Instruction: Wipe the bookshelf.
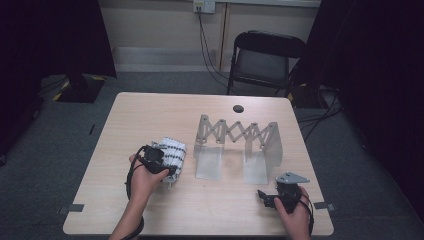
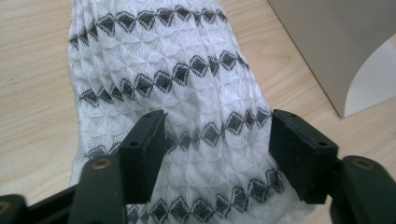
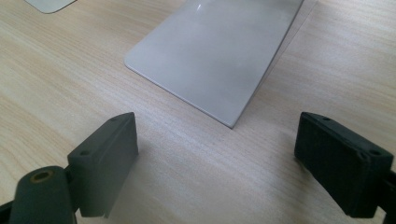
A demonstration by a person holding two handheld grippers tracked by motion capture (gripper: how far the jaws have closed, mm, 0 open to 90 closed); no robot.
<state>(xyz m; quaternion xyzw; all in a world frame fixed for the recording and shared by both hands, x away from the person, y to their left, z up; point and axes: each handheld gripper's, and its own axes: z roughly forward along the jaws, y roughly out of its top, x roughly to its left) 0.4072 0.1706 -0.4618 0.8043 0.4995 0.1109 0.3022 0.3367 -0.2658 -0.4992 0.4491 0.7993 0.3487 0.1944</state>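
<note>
Cloth (image 2: 187, 93) lies directly under your left tongs (image 2: 217, 149), long axis running away from them, jaws apart astride it; right tongs (image 3: 217, 163) apart, empty, well off beside the rack (image 1: 235, 142).

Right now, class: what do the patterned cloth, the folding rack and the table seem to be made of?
Cloth: soft white knit with dark diamond rows; the puckered texture shows.
Rack: probably metal or plastic, matt grey; smooth feet with a slight sheen.
Table: pale wood or wood-look laminate, going by the grain lines.
</note>
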